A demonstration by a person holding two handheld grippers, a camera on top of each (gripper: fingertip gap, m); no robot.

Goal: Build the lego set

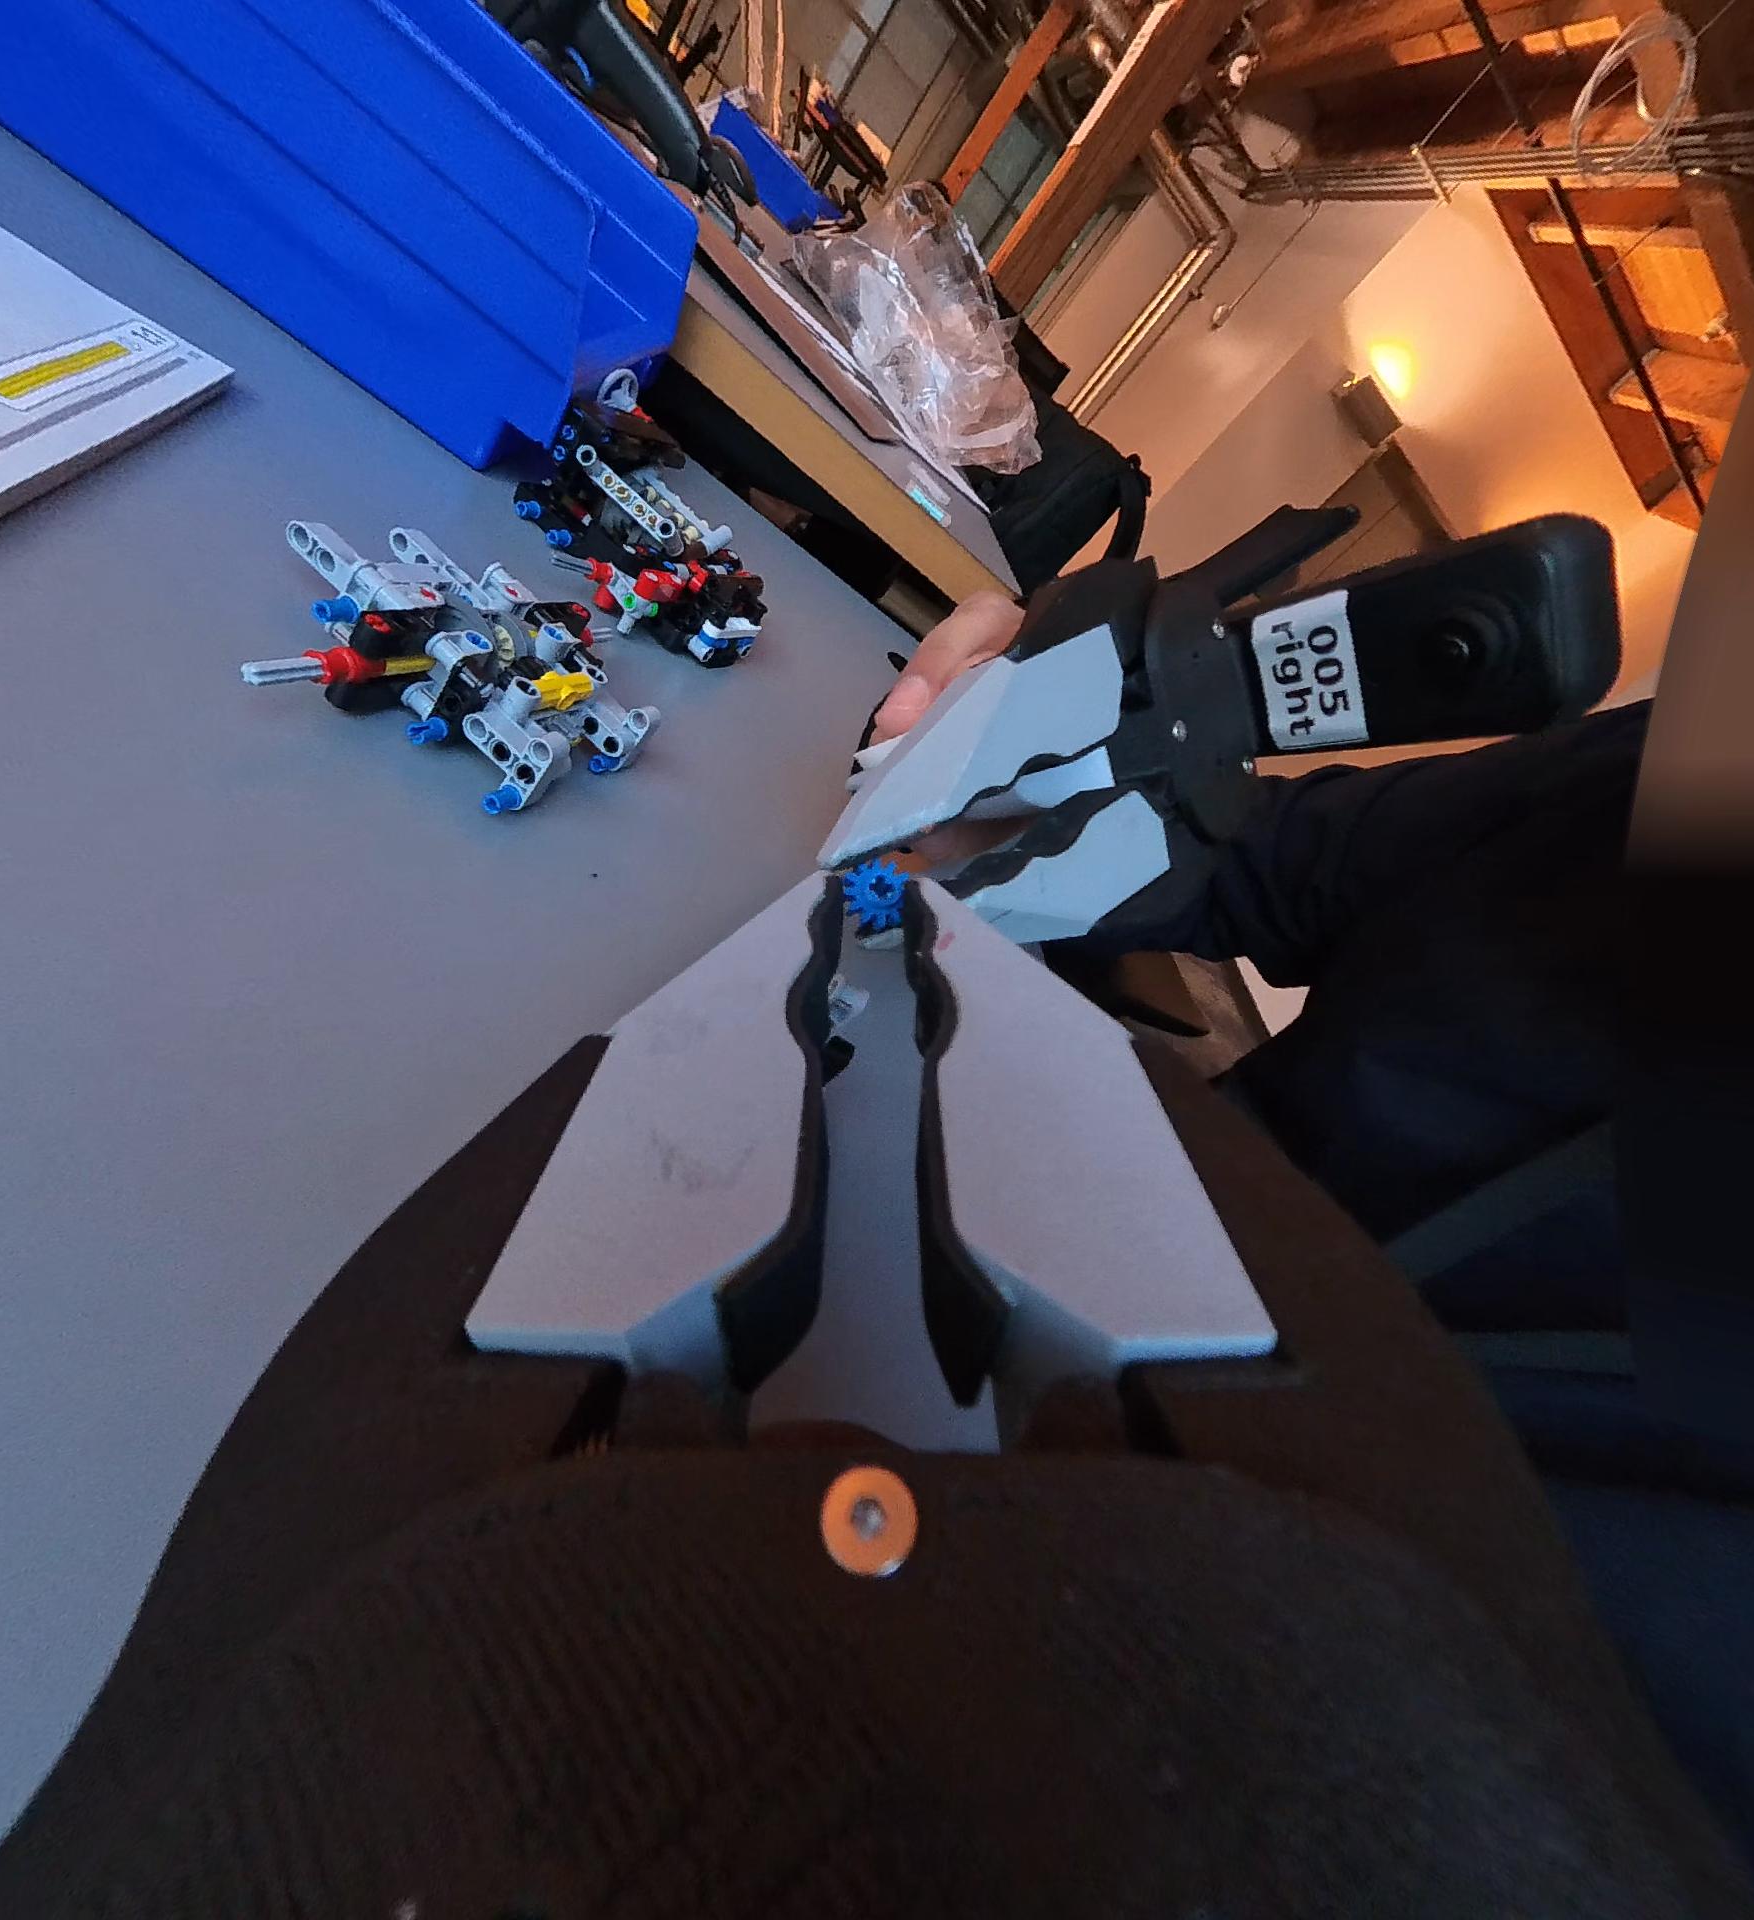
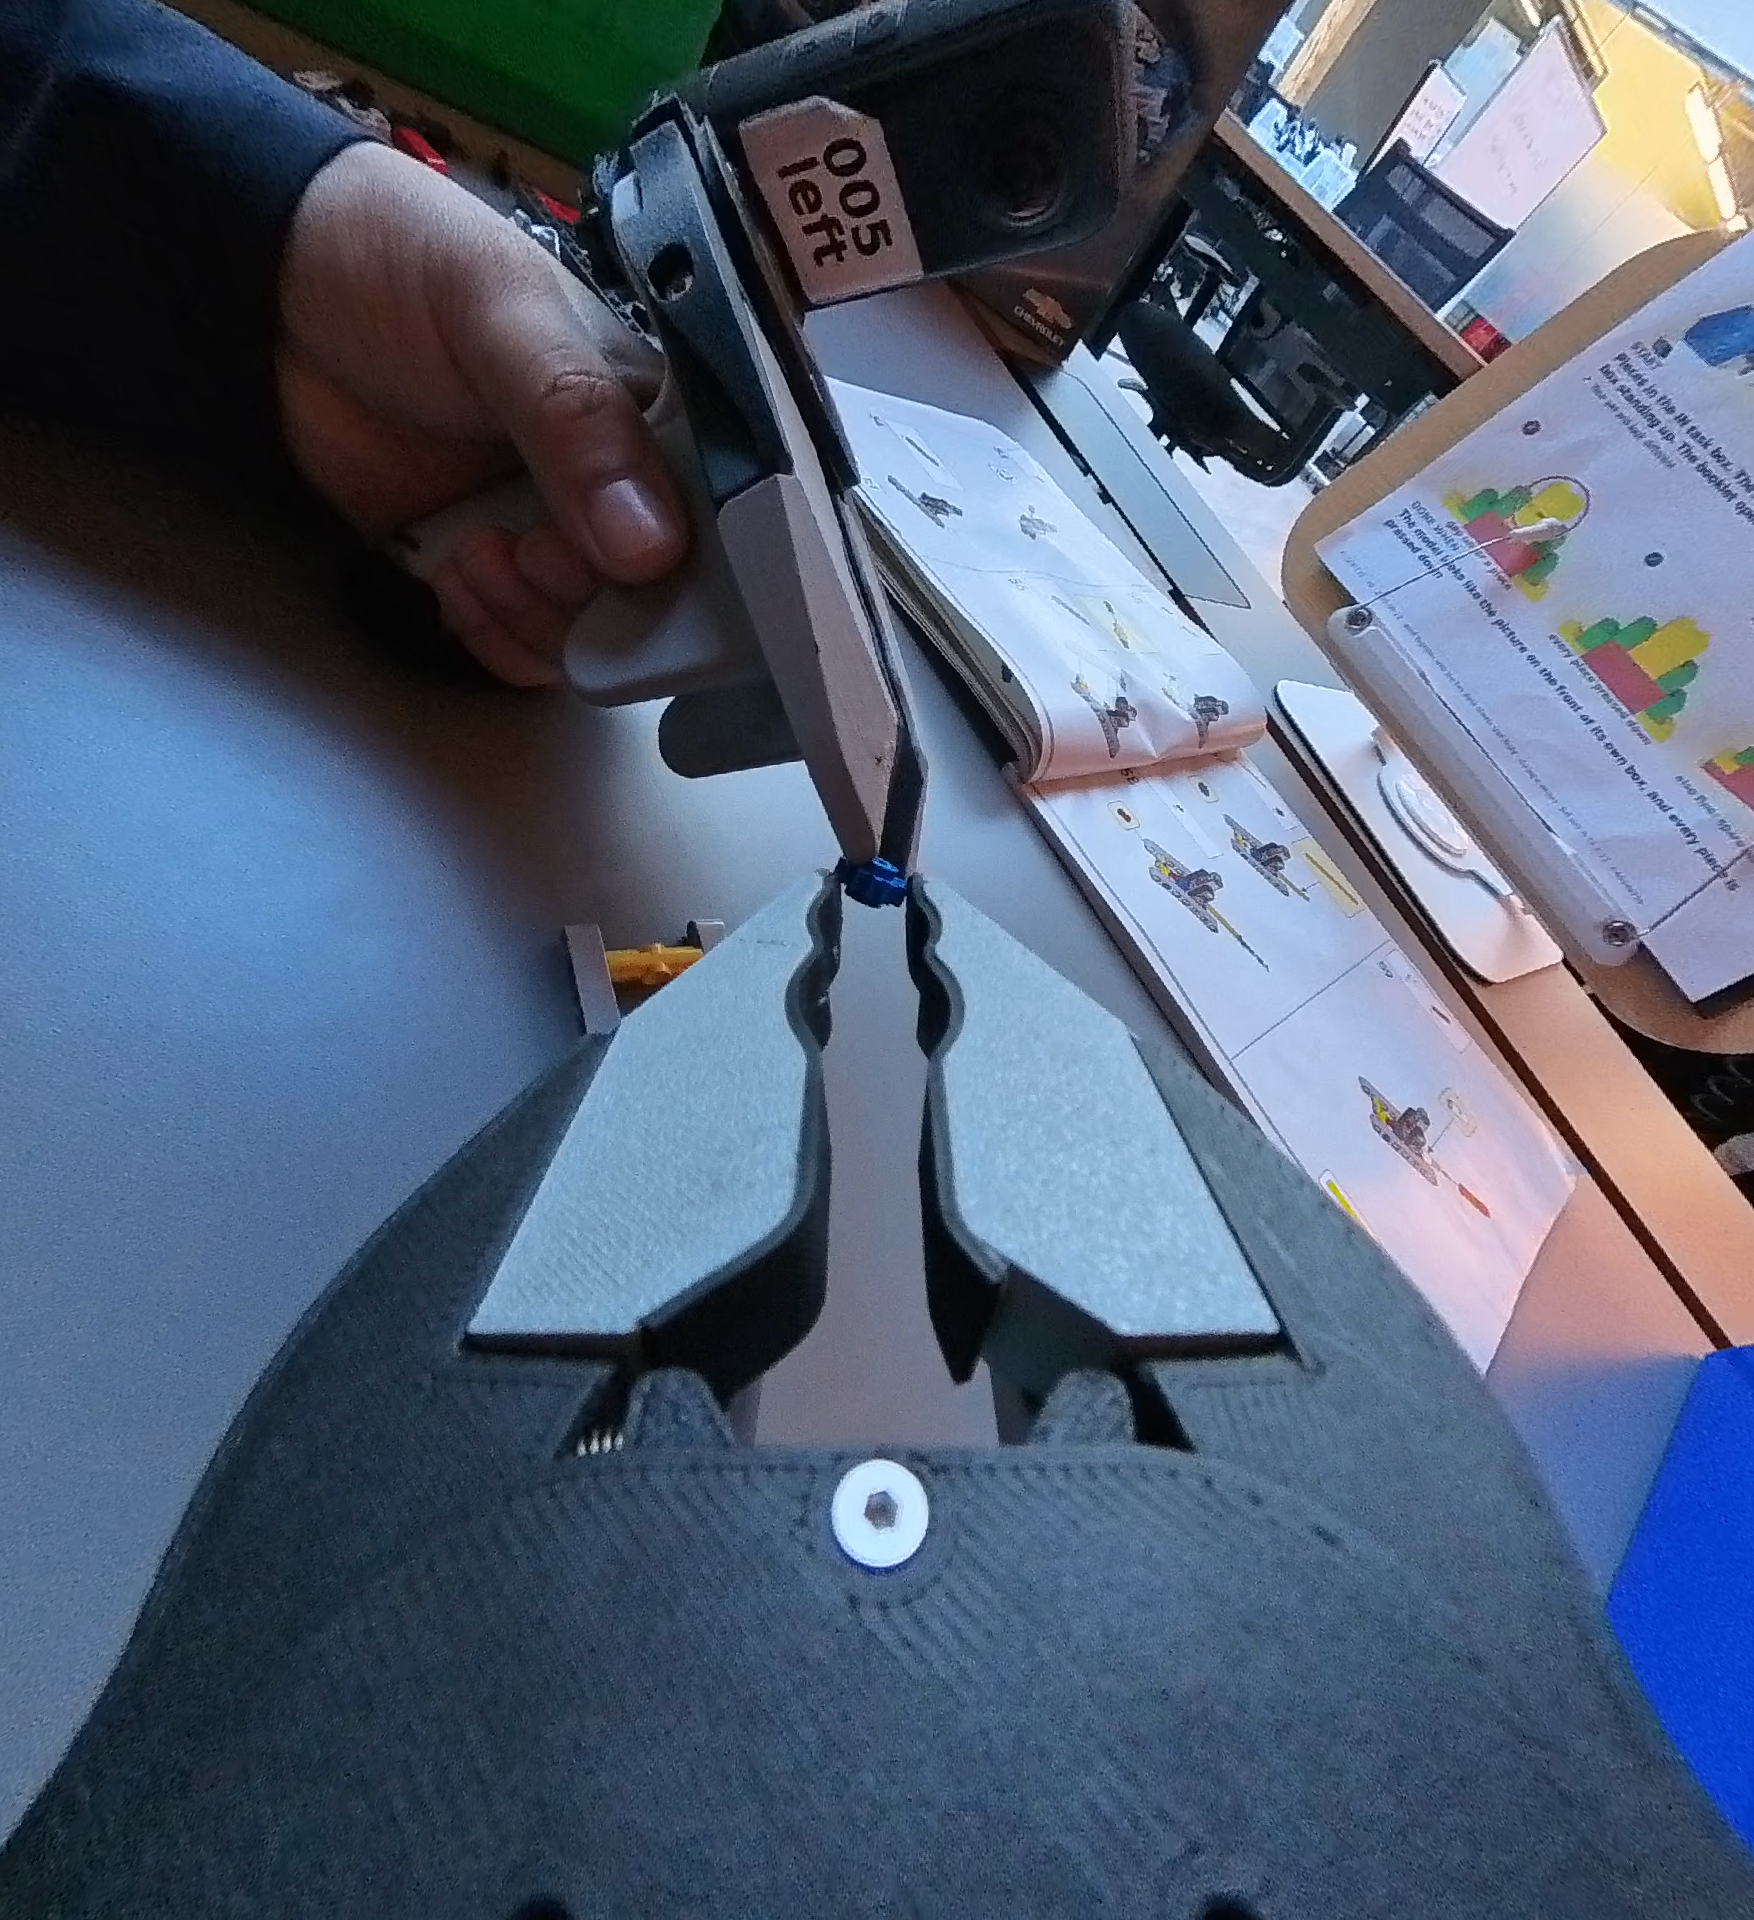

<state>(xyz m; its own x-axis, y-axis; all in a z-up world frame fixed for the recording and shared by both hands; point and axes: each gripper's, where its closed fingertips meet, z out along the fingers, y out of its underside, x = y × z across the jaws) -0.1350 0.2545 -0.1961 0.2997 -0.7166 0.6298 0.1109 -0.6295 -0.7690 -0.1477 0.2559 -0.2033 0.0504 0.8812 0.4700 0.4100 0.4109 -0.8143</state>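
A small blue toothed gear [image 1: 873, 896] sits between the tips of my left gripper [image 1: 871, 894], and both pads press on its rim. My right gripper [image 2: 871, 896] meets it from the other side. In the right wrist view the gear [image 2: 871, 883] shows edge-on, and both right pads touch it. The left gripper [image 2: 878, 857] comes down onto the gear from above in that view. In the left wrist view the right gripper [image 1: 894, 868] reaches in from the right, a hand behind it. Both hold the gear just above the grey table [image 1: 229, 1039].
Two small building-brick assemblies [image 1: 457, 665] [image 1: 644, 561] lie on the table near blue bins [image 1: 333, 208]. An open instruction booklet [image 2: 1268, 935] lies to the right, with a picture board on a stand [image 2: 1579, 623] behind it. A grey frame with a yellow part [image 2: 644, 961] lies by my right fingers. Left and right tips are no more than a few centimetres apart.
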